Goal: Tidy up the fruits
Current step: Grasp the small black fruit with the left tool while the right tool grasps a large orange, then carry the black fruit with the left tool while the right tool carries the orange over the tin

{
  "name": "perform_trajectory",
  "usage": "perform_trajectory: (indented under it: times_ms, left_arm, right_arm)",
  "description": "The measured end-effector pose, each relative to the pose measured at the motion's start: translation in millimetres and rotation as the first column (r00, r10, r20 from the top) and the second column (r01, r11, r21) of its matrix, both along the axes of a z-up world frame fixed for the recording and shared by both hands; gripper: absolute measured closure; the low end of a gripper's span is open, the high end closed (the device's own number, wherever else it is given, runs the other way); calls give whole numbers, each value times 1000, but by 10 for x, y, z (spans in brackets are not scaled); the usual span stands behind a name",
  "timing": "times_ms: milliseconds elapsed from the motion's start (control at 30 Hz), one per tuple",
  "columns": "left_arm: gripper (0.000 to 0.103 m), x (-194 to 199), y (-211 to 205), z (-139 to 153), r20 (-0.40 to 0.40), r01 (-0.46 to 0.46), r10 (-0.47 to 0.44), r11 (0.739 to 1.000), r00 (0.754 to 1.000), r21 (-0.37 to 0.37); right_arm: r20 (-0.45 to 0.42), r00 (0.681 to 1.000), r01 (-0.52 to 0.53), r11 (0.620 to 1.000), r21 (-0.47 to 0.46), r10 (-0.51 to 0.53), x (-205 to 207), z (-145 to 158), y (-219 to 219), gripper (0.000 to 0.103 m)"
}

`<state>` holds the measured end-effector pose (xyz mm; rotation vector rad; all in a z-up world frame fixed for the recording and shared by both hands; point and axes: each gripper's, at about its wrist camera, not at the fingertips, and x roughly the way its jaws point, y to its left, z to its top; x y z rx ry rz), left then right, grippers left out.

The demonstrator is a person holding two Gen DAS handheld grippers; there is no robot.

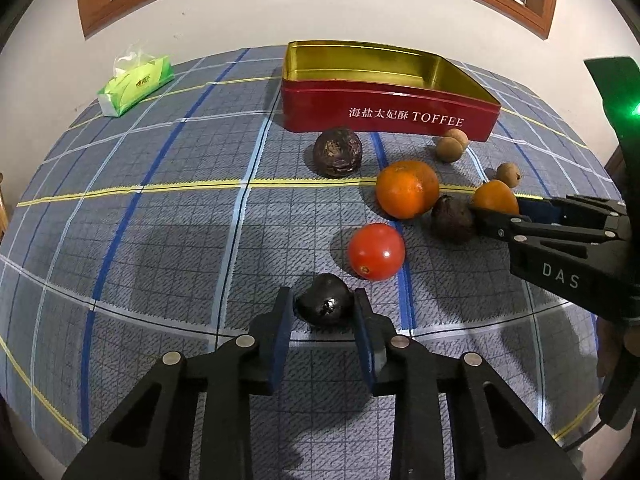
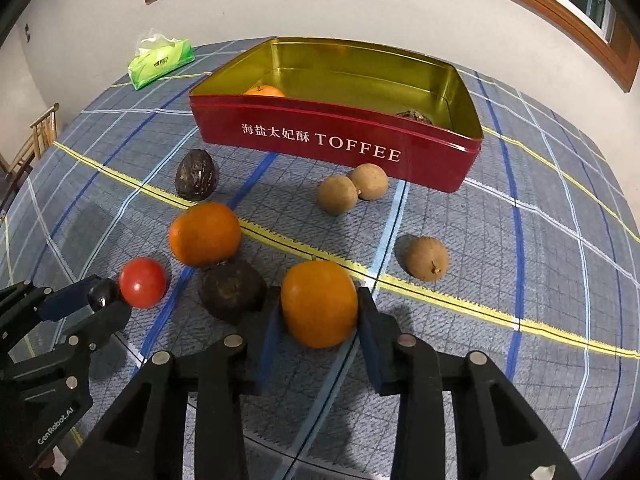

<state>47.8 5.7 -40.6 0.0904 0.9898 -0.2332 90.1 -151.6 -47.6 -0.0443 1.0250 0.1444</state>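
My left gripper point(image 1: 322, 293) is shut on a small glossy black fruit point(image 1: 325, 307) that rests on the checked cloth. My right gripper point(image 2: 319, 293) is shut on a small orange point(image 2: 319, 304), both pads against its sides, also down on the cloth. A red toffee tin point(image 2: 320, 142) stands open behind; an orange point(image 2: 264, 91) and a dark wrinkled fruit point(image 2: 414, 116) lie inside. Loose on the cloth are a tomato point(image 1: 376, 251), a bigger orange point(image 1: 407, 194), two dark wrinkled fruits point(image 1: 338, 152) point(image 2: 231, 290) and three brown longans point(image 2: 337, 195).
A green tissue pack point(image 1: 136, 86) lies at the far left of the table. A wooden chair point(image 2: 40, 132) stands beyond the left edge. The wall and a window frame are behind the tin. The dark wrinkled fruit touches my right gripper's left finger.
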Motion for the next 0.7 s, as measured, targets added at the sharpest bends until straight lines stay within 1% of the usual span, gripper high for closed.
perform_trajectory:
  times_ms: [233,367,500,700]
  left_arm:
    - [74,-7,21,1,-2,5,-5,1000,1000,-11]
    - [75,-6,51,1,-3,8,-8,1000,1000,-17]
    - [75,12,58,6,-7,6,-6,1000,1000,-11]
    - [75,40,43,78,13,2,-2,1000,1000,0]
  right_arm:
    - [-8,1000,21,1000,6,-21,-127,5,-87,70]
    - [-4,999,49,999,4,-49,-217,34,-210,70]
    - [-5,997,78,997,15,-78,-272,46,-334,70]
    - [-7,995,96,995,29,-96,-315,59,-435,70]
